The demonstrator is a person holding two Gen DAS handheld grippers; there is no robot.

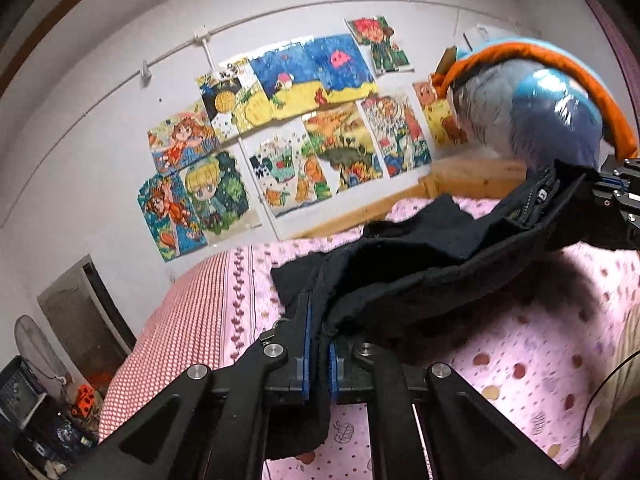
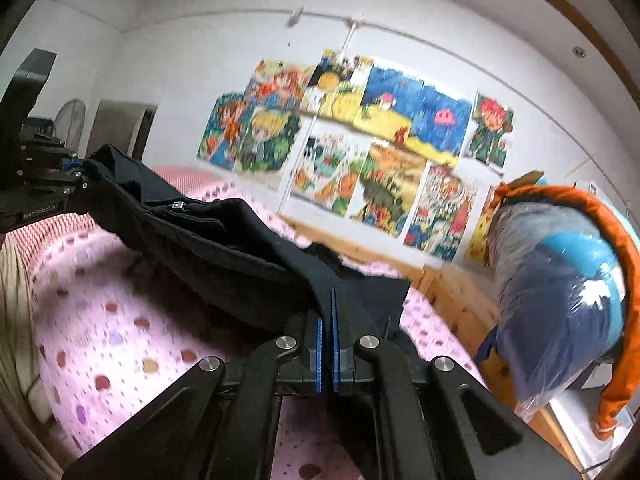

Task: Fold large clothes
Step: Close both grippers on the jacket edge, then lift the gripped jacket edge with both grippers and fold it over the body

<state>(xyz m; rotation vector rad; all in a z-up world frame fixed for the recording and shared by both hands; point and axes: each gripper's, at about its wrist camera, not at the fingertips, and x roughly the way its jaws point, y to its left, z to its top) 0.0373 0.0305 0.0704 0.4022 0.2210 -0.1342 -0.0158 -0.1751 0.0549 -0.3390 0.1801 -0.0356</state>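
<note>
While both grippers clamp the black garment (image 1: 420, 276) above the bed (image 1: 540, 344), the listed risks are these: the left gripper (image 1: 320, 312) holds only a narrow bunched edge between its blue pads (image 1: 306, 344), so cloth could slide out under the hanging weight; the right gripper (image 2: 326, 308) bites an equally thin fold, with the same risk; uneven pull between the two could twist the span and spoil the fold line; the slack middle may drag on the bed and crease

Item, garment: dark, heavy-looking fabric, seemingly trousers, with a waistband and a small metal fastener (image 2: 176, 205) showing near the left gripper's end in the right wrist view; stretched between the two grippers, sagging in the middle, one loose end trailing toward the bed's wooden frame (image 1: 472, 176); it casts a shadow on the bed's pink dotted sheet

Item, surroundings: a plastic-wrapped bundle (image 2: 560, 280) with orange trim beside the bed; drawings (image 1: 280, 132) on the wall behind the bed
</note>
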